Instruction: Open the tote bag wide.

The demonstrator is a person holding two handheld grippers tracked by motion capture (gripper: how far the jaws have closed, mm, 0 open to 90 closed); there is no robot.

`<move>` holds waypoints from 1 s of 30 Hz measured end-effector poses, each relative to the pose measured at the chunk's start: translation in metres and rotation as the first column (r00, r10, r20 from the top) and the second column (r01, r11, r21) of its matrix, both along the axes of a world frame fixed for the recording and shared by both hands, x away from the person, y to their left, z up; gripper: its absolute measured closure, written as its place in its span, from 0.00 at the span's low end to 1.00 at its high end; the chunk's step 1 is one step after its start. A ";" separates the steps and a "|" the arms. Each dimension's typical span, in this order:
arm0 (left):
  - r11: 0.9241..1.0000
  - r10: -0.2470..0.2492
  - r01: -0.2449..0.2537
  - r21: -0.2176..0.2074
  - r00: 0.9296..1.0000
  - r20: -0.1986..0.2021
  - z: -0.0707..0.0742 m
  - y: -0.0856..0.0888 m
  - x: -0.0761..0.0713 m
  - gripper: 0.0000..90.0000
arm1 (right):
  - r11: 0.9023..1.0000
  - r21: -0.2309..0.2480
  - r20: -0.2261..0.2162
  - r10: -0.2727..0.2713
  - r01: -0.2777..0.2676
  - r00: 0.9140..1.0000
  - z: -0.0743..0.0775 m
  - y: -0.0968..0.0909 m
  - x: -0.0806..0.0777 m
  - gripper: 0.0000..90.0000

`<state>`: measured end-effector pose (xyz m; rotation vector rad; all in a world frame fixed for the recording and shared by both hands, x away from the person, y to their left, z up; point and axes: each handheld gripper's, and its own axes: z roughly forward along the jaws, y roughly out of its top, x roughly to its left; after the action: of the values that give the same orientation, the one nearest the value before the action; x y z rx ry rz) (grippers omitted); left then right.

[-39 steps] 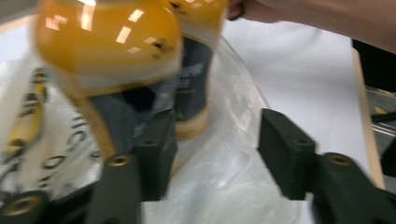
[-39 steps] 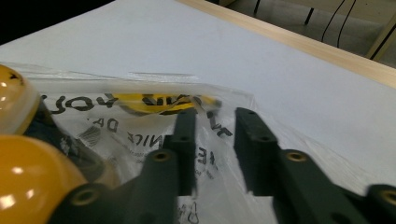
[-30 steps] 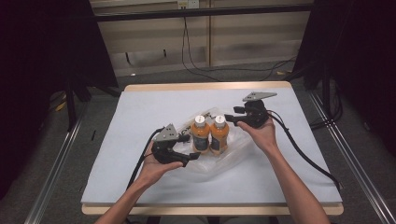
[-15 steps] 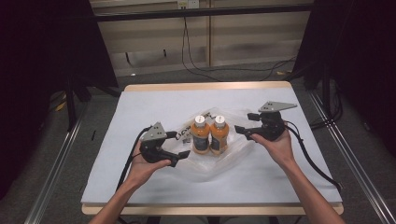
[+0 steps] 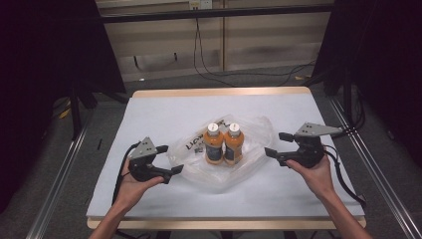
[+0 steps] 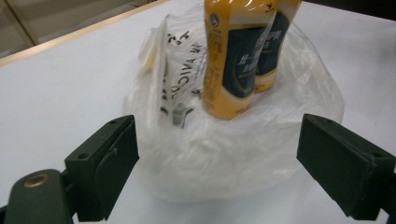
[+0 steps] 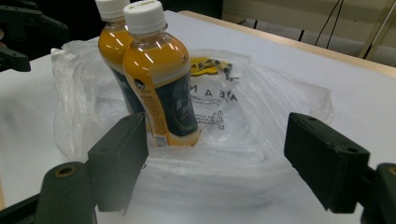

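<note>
Two orange bottles (image 5: 214, 145) (image 5: 234, 144) with white caps stand upright side by side on a clear printed plastic bag (image 5: 199, 172) spread flat on the white table (image 5: 164, 109). My left gripper (image 5: 170, 159) sits left of the bag, apart from it, pointing at the bottles (image 6: 233, 60). My right gripper (image 5: 276, 144) is just off the bag's right edge and also faces the bottles (image 7: 159, 84). The jaws of both grippers have just been opening and stand wide with nothing between them. The bag (image 6: 280, 140) (image 7: 261, 107) lies slack ahead of each pair of jaws.
The table's wooden edge (image 5: 224, 92) runs along the far side. Cables (image 5: 209, 74) lie on the floor beyond it, and metal rails (image 5: 59, 174) flank the table. Each gripper's cable (image 5: 343, 174) trails back toward the person.
Both grippers have drawn away from the bag, the left one leftward and the right one rightward. Their jaws have opened. The bag has spread out flatter around the bottles.
</note>
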<state>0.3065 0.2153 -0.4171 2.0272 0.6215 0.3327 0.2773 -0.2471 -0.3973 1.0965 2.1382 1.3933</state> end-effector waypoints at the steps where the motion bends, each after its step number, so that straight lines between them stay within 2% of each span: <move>1: 1.000 0.008 -0.008 -0.006 1.000 0.005 0.000 0.003 -0.001 0.14 | 1.000 -0.001 0.005 -0.005 0.005 1.000 0.000 -0.002 -0.004 0.23; 6: 0.999 0.036 -0.036 -0.010 0.999 0.008 0.000 0.018 -0.007 0.14 | 1.000 0.010 0.013 -0.030 0.030 0.999 0.000 -0.013 -0.022 0.21; 8: 0.999 0.050 -0.050 -0.003 0.999 0.003 -0.002 0.023 -0.010 0.13 | 0.999 0.015 0.011 -0.045 0.044 0.999 -0.003 -0.019 -0.032 0.19; 11: 0.998 0.063 -0.063 0.005 0.998 -0.010 -0.008 0.030 -0.015 0.12 | 0.998 0.012 0.003 -0.060 0.060 0.998 -0.005 -0.023 -0.038 0.17; 14: 0.996 0.091 -0.091 -0.007 0.995 -0.036 -0.016 0.039 -0.020 0.10 | 0.996 0.009 0.002 -0.094 0.094 0.996 -0.010 -0.031 -0.050 0.16; 20: 0.990 0.137 -0.137 -0.011 0.990 -0.047 -0.024 0.052 -0.029 0.07 | 0.989 0.008 -0.024 -0.145 0.145 0.989 -0.021 -0.045 -0.067 0.15; 24: 0.987 0.157 -0.159 -0.031 0.986 -0.055 -0.028 0.059 -0.034 0.05 | 0.985 0.005 -0.022 -0.171 0.171 0.985 -0.027 -0.050 -0.075 0.15; 25: 0.986 0.162 -0.164 -0.037 0.985 -0.060 -0.030 0.060 -0.035 0.05 | 0.984 0.003 -0.013 -0.179 0.179 0.984 -0.029 -0.055 -0.082 0.15; 27: 0.984 0.172 -0.175 -0.039 0.983 -0.062 -0.034 0.064 -0.039 0.05 | 0.979 0.038 -0.005 -0.201 0.201 0.980 -0.033 -0.060 -0.089 0.14; 30: 0.985 0.167 -0.170 -0.034 0.984 -0.067 -0.036 0.066 -0.042 0.04 | 0.976 0.043 -0.003 -0.215 0.215 0.977 -0.036 -0.064 -0.094 0.14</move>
<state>0.2643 0.2812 -0.4536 1.9581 0.8360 0.3535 0.1838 -0.3107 -0.4336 1.2992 1.9294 1.3441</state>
